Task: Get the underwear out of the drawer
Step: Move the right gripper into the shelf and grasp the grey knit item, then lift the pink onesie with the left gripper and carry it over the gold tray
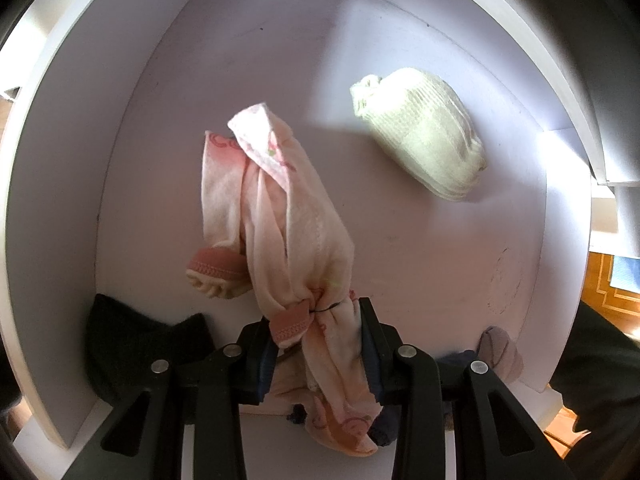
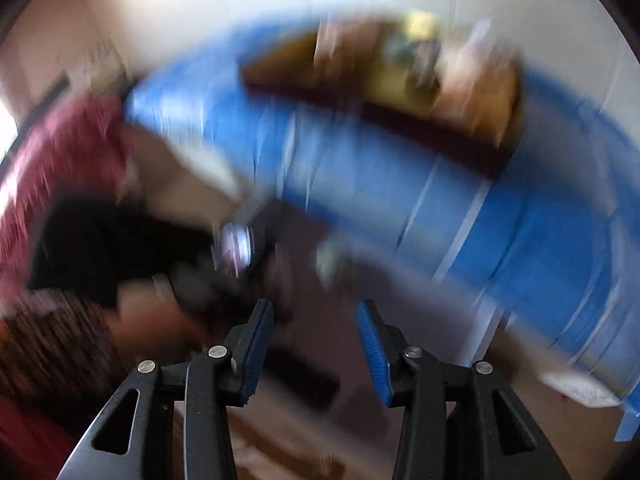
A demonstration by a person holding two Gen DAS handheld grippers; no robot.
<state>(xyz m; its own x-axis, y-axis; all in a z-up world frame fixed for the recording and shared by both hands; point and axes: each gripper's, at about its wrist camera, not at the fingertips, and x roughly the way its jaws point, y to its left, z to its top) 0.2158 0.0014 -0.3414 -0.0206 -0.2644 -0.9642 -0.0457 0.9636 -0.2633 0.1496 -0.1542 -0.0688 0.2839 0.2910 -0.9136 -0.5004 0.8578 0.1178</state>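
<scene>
In the left wrist view my left gripper [image 1: 316, 312] is shut on a bunch of pale pink patterned underwear [image 1: 288, 216], which hangs stretched over the white drawer [image 1: 420, 248]. A folded cream garment [image 1: 424, 148] lies on the drawer floor at the upper right. A pink and cream ribbed piece [image 1: 216, 272] lies just left of the held cloth. The right wrist view is heavily blurred. My right gripper [image 2: 314, 312] is open there, with a clear gap and nothing between its blue pads [image 2: 256, 344].
A black garment [image 1: 136, 340] sits in the drawer's near left corner and a mauve one [image 1: 500, 352] at the near right. In the right wrist view I make out a blue cloth [image 2: 520, 240], a wooden tray [image 2: 400, 80] and a dark red sleeve [image 2: 60, 160].
</scene>
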